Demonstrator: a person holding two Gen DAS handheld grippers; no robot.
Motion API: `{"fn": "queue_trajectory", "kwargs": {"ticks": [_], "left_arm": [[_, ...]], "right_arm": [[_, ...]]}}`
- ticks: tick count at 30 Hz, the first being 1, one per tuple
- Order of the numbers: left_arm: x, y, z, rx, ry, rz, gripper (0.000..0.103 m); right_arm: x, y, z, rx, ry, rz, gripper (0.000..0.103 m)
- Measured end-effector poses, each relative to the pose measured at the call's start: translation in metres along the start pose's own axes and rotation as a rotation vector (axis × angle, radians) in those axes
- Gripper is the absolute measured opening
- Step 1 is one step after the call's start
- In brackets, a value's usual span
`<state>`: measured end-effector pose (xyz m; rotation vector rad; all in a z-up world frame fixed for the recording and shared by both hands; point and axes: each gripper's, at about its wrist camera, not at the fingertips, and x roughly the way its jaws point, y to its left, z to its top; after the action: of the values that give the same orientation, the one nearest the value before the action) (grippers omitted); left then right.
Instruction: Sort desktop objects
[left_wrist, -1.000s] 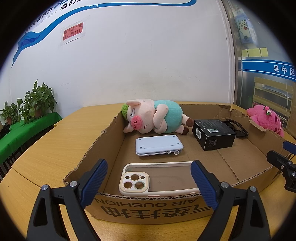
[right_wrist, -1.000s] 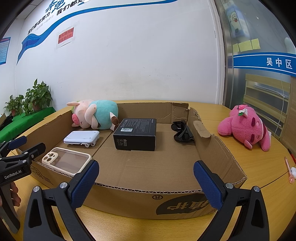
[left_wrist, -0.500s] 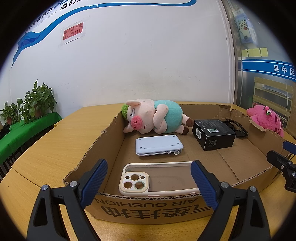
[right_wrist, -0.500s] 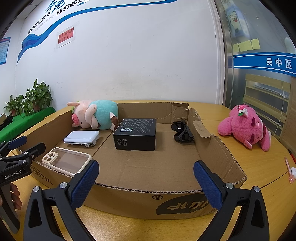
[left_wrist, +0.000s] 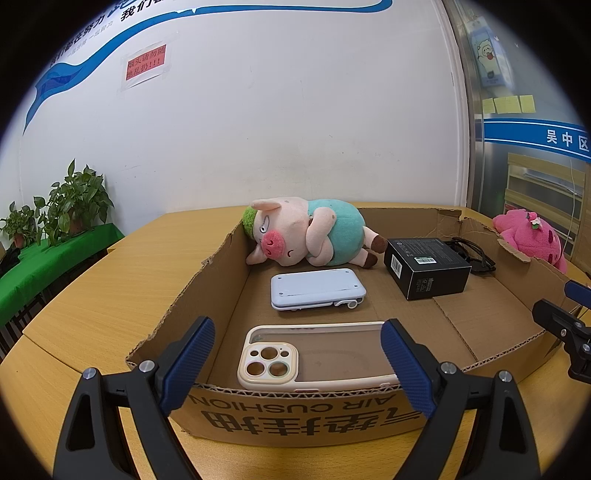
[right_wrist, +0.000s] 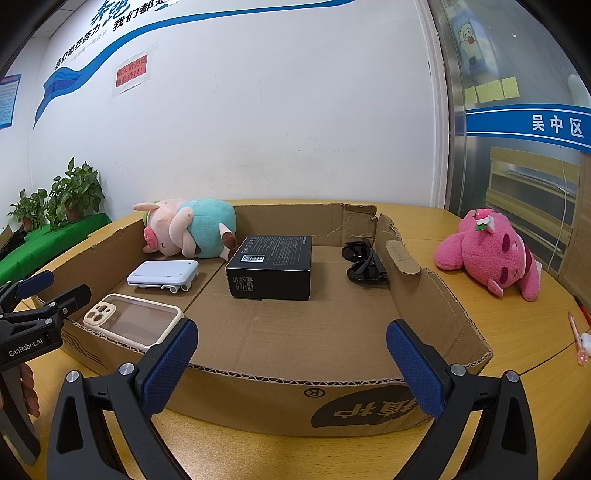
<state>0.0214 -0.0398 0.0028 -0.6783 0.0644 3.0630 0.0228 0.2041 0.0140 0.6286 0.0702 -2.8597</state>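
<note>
the table (right_wrist: 517, 369) carries a cardboard box (right_wrist: 295, 391) already holding the pig plush (right_wrist: 188, 230), black carton (right_wrist: 273, 267), white device (right_wrist: 162, 277), phone case (right_wrist: 133, 321) and sunglasses (right_wrist: 364, 262). judging by that, sorting is nearly done: the pink plush (right_wrist: 487, 254) lies outside on the right, with a small pen (right_wrist: 576, 341). the left hand-held gripper (left_wrist: 295, 365) and right hand-held gripper (right_wrist: 291, 365) hover wide open, empty, before the box's near wall.

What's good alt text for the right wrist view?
Open right tongs hover before a shallow cardboard box holding a phone case, white folded device, black box, sunglasses and plush pig. A pink plush lies on the wooden table outside.
</note>
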Motion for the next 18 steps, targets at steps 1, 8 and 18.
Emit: {"fn": "queue_trajectory", "kwargs": {"ticks": [1,8,18], "left_arm": [[0.0001,0.0000,0.0000,0.000,0.000,0.000,0.091],[-0.0001,0.0000,0.0001,0.000,0.000,0.000,0.091],[0.0003,0.0008,0.0003,0.000,0.002,-0.004,0.091]], "right_arm": [[-0.0001,0.0003,0.0000,0.000,0.000,0.000,0.103],[0.0000,-0.0001,0.0000,0.000,0.000,0.000,0.103],[-0.0001,0.0000,0.0001,0.000,0.000,0.001,0.103]]}}
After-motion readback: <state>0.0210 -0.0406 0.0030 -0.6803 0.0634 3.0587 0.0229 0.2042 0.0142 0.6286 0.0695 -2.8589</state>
